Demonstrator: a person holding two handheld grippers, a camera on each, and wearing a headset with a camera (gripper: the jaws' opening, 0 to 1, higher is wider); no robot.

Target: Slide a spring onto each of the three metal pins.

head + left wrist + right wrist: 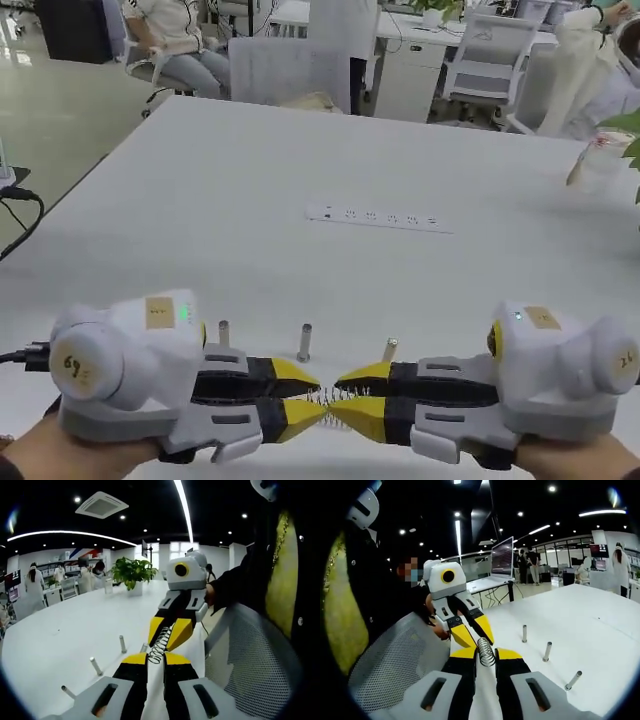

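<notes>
Spring (326, 398), probably light and floppy, bridges left gripper (156, 656) and right gripper (486, 653), near side, jaws nipping each end; end-coil grip seems safest.

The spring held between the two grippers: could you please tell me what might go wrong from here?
The spring is pinched at each end by the left gripper and right gripper; if one lets go unevenly, it may flick away across the table.
The three metal pins are bare and slim, so a tilted spring could catch on a pin top instead of sliding down.
</notes>
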